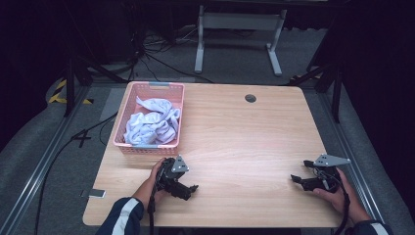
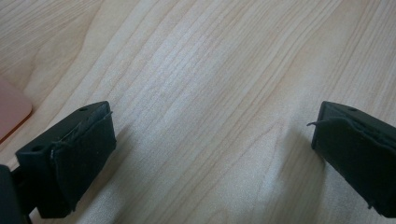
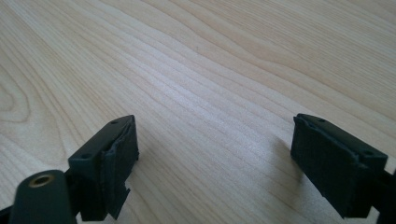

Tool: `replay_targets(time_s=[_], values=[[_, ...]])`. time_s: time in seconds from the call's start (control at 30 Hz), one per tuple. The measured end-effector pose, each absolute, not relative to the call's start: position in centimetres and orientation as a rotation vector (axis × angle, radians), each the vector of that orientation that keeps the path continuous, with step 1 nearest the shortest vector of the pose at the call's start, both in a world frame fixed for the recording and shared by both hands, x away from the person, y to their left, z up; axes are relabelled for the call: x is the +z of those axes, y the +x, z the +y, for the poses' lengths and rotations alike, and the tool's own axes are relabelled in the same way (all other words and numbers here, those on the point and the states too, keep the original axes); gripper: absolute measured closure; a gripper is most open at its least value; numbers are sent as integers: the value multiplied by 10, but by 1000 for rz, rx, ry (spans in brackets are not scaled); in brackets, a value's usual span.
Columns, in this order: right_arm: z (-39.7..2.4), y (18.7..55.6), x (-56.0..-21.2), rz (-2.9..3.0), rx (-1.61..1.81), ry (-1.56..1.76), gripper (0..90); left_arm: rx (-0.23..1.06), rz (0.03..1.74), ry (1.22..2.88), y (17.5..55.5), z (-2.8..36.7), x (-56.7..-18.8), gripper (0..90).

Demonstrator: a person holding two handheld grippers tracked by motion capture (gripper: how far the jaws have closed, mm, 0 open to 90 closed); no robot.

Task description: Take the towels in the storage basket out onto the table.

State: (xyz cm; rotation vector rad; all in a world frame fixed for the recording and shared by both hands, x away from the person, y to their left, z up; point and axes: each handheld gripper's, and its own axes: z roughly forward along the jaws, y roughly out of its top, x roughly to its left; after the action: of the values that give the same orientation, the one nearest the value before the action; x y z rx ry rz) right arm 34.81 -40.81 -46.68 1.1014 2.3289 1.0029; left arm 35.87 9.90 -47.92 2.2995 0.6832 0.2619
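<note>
1. Both your tools sit low over bare wood at the near edge of the table [image 1: 235, 142]: the left gripper [image 1: 192, 188] just in front of the pink basket [image 1: 128, 104], the right gripper [image 1: 295, 178] far off at the near right. Each has its jaws spread wide, with nothing between them.
2. The white cloth [image 1: 152, 122] lies crumpled inside the basket at the far left; judging by that, picking it out is the step to start.
3. Lead with your left gripper, since it is nearest. Lift it above the basket's near wall before you move in.
4. Come down on a raised fold, not the flat mass, and close fully.
5. Pull straight up so the cloth does not drag the light basket along.
</note>
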Motion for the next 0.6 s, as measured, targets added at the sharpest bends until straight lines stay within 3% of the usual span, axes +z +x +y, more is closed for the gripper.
replay_targets(time_s=[0.6], values=[[-409,349,-467,2331,1001,1096,150,248,655,2317,360,106,-478,4]])
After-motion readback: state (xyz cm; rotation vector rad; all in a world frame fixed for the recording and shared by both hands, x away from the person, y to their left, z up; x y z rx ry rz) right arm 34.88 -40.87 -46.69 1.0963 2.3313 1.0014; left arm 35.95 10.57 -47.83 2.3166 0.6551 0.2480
